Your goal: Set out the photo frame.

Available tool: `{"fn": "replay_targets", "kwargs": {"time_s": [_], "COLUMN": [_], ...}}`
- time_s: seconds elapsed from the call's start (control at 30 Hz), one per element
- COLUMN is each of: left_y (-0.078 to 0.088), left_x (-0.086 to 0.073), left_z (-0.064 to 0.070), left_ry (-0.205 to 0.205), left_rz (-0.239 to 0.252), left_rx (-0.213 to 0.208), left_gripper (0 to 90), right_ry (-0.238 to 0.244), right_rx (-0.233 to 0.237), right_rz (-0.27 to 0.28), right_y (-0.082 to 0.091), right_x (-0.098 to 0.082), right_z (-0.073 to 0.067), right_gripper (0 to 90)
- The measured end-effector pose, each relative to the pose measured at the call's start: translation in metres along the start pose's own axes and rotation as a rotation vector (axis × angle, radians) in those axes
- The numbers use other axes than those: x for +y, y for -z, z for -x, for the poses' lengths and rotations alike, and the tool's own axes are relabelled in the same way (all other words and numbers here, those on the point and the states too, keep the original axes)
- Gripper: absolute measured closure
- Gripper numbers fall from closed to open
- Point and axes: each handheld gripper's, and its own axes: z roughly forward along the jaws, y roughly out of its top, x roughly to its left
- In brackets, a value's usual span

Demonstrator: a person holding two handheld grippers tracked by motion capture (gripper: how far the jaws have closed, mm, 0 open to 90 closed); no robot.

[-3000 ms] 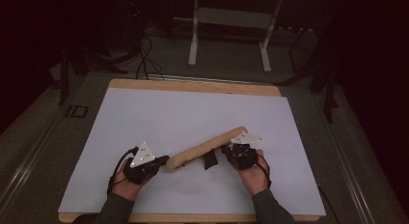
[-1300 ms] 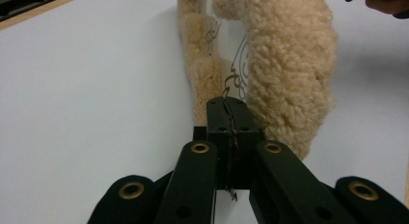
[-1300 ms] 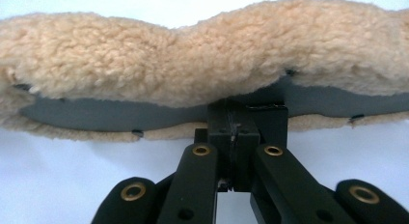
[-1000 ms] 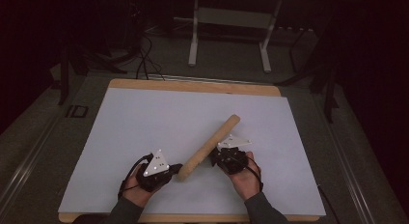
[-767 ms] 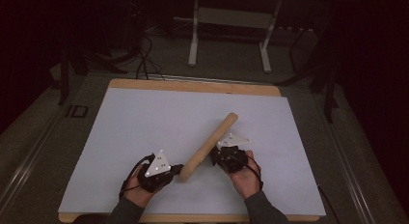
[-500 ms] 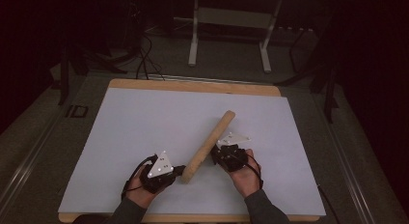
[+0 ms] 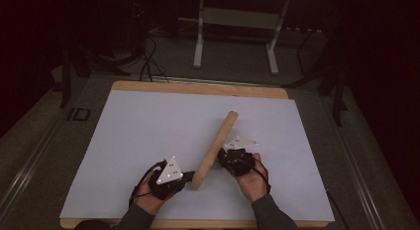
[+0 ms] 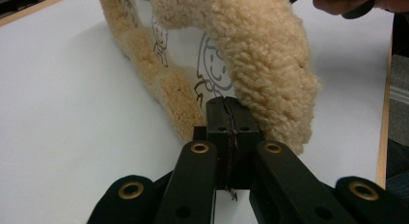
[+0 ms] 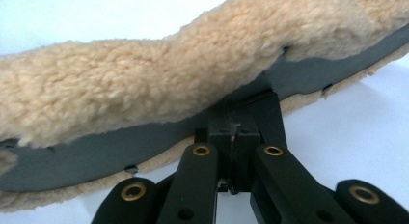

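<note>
Both your left gripper [image 7: 184, 176] and right gripper [image 7: 225, 158] clench the rolled tan fleece blanket [image 7: 214, 149] near the table's [image 7: 124, 141] near edge, so unrolling remains undone.

Fleece roll's [image 8: 231, 55] far end cut off by the frame's top edge.

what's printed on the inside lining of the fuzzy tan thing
Black line-drawn cartoon figures on white lining inside the tan fleece roll, seen best in the left gripper view.
</note>
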Motion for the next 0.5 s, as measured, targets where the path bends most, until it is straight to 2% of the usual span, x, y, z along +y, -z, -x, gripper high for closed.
{"fn": "replay_targets", "kwargs": {"time_s": [0.5], "left_y": [-0.0069], "left_x": [0.0023], "left_z": [0.0070], "left_ry": [-0.006], "left_rz": [0.012], "left_rx": [0.000], "left_gripper": [90.0], "right_ry": [0.002], "right_rx": [0.005], "right_rz": [-0.004], "right_y": [-0.0011], "right_x": [-0.0010], "right_z": [0.0003], "right_gripper": [90.0]}}
